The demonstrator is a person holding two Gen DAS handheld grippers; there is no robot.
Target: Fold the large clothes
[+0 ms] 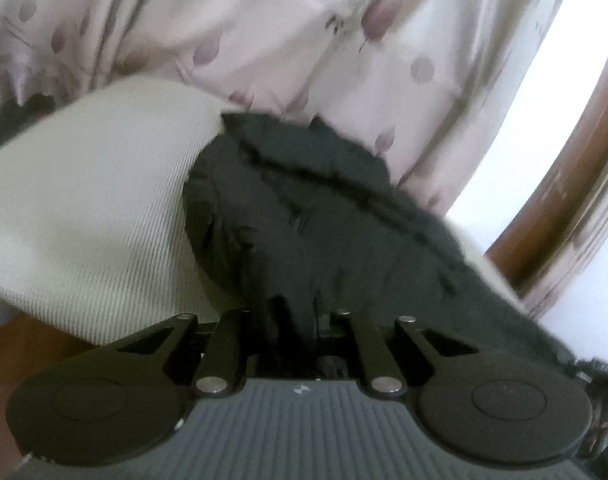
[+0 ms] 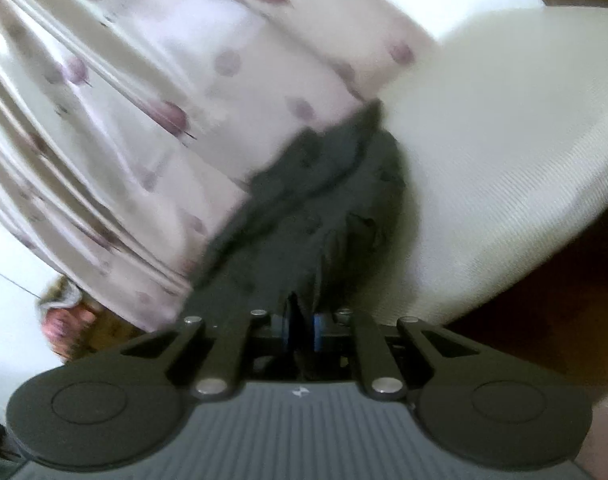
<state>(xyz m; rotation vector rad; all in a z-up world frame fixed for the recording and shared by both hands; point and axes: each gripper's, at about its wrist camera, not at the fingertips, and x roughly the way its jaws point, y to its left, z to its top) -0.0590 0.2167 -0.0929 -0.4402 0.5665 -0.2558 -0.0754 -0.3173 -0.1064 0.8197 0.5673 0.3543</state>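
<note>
Both the left hand-held gripper (image 1: 293, 320) and right hand-held gripper (image 2: 304, 320) seemingly pinch the dark padded fabric garment (image 1: 312, 208), lifted mid-fold; next, lay it flat on the cream ribbed mattress (image 1: 91, 200)

curtain (image 1: 263, 32): pale pink, purple leaf print, pleated, fills upper frame, both views | window light (image 1: 544, 120): bright white, right of frame | wooden frame (image 1: 576, 184): brown, far right | cream ribbed surface (image 1: 83, 200): left | wooden floor (image 1: 15, 344): lower left

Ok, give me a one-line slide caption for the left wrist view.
Left gripper shut on a black garment lying over a white ribbed surface, floral curtain behind.
</note>
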